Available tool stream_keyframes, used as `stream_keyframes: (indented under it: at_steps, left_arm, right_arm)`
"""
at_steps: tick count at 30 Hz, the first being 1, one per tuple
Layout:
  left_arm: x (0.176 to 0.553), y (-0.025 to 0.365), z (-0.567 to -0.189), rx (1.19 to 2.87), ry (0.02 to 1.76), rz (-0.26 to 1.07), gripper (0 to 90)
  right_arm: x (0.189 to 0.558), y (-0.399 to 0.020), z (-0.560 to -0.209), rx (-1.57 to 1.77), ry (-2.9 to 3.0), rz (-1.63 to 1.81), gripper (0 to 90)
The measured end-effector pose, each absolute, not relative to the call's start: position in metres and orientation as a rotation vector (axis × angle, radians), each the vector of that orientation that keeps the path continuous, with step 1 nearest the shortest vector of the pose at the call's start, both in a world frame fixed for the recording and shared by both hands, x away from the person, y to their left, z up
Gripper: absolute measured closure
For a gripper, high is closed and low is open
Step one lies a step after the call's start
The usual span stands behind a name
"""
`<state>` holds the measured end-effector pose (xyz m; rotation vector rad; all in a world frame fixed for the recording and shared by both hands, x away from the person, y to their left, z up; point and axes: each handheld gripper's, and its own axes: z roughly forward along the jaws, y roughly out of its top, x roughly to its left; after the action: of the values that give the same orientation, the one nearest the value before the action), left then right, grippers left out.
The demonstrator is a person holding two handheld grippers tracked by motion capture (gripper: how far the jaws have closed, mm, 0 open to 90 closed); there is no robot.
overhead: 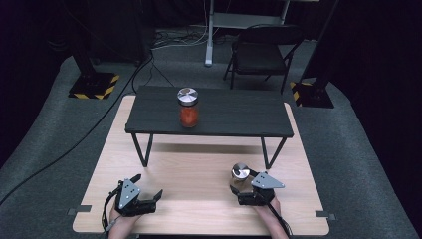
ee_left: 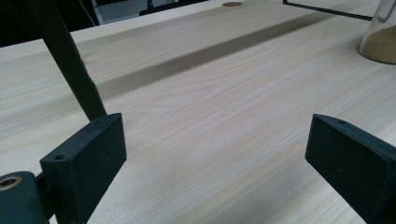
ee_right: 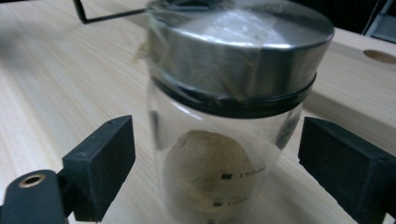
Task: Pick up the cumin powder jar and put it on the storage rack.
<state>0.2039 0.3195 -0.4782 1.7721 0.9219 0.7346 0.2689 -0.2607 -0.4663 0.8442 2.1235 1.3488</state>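
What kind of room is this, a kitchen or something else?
Probably a recording studio or lab, not a kitchen: black curtains, stands with hazard-striped bases, cables across grey carpet, and a folding chair behind the table.

A jar (overhead: 188, 107) stood on the small bench (overhead: 234, 117) at the surface's (overhead: 199, 209) far side; another jar (ee_right: 224, 130) (nearer, right) sat between the right tongs (overhead: 242, 188).

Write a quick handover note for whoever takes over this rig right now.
Right gripper: jaws either side of the near jar with tan powder, gaps at both pads, so no grip yet.
Left gripper: open, empty, low over the wooden table.
Second jar, red contents, stands on the black shelf.
Done: right gripper lined up on the near jar.
Left: probably close on the jar and move it.
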Motion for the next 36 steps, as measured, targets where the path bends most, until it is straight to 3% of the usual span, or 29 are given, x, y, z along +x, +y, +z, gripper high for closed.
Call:
stream_keyframes:
  at_steps: [7,21,36]
  left_arm:
    - [0.205,0.321,-0.478,1.767,0.928,0.724,5.0]
    - [0.205,0.321,-0.478,1.768,0.929,0.723,5.0]
    - [0.205,0.32,-0.478,1.772,0.929,0.728,5.1]
  right_arm:
    - [0.278,-0.254,-0.459,0.847,2.187,1.297,28.6]
    - [0.273,-0.255,-0.446,0.882,2.181,1.322,30.3]
    - [0.261,-0.269,-0.386,0.843,2.146,1.336,30.3]
